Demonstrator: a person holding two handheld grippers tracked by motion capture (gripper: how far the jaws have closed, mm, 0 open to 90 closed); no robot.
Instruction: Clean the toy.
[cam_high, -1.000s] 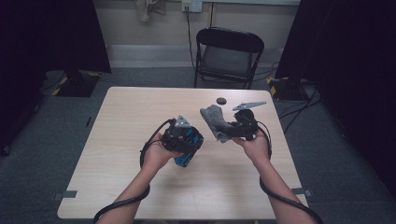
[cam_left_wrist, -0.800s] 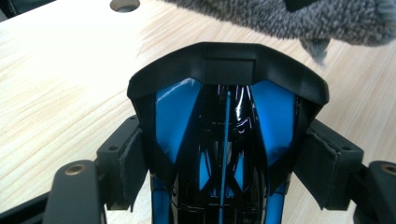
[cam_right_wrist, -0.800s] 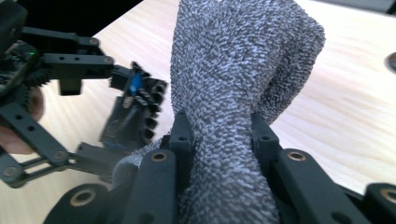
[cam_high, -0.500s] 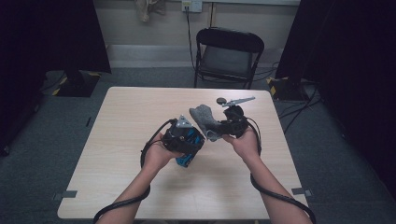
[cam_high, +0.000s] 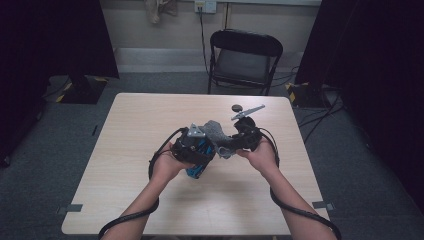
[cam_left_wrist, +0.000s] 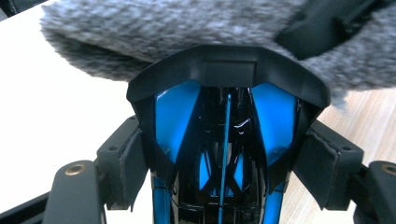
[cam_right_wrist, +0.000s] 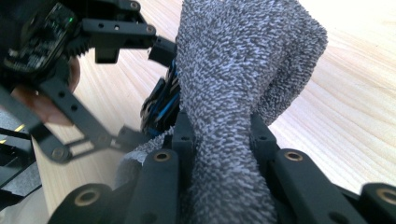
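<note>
My left gripper (cam_high: 196, 148) is shut on a blue and black plastic object (cam_high: 198, 163), held a little above the table (cam_high: 125, 125). In the left gripper view the object (cam_left_wrist: 224, 140) sits clamped between both pads (cam_left_wrist: 133, 163). My right gripper (cam_high: 244, 138) is shut on a grey fuzzy cloth (cam_high: 218, 133). That cloth (cam_left_wrist: 177, 32) lies against the top end of the blue object. In the right gripper view the cloth (cam_right_wrist: 238, 88) rises between the jaws, with the blue object (cam_right_wrist: 163, 106) and the left gripper (cam_right_wrist: 93, 70) just behind it.
A small black round thing (cam_high: 236, 107) lies on the table beyond the right gripper. A black folding chair (cam_high: 245, 60) stands behind the table's far edge. Bare tabletop lies to the left and towards the front edge.
My right gripper has carried the grey cloth leftwards until it meets the blue object. The left gripper has stayed almost still.
</note>
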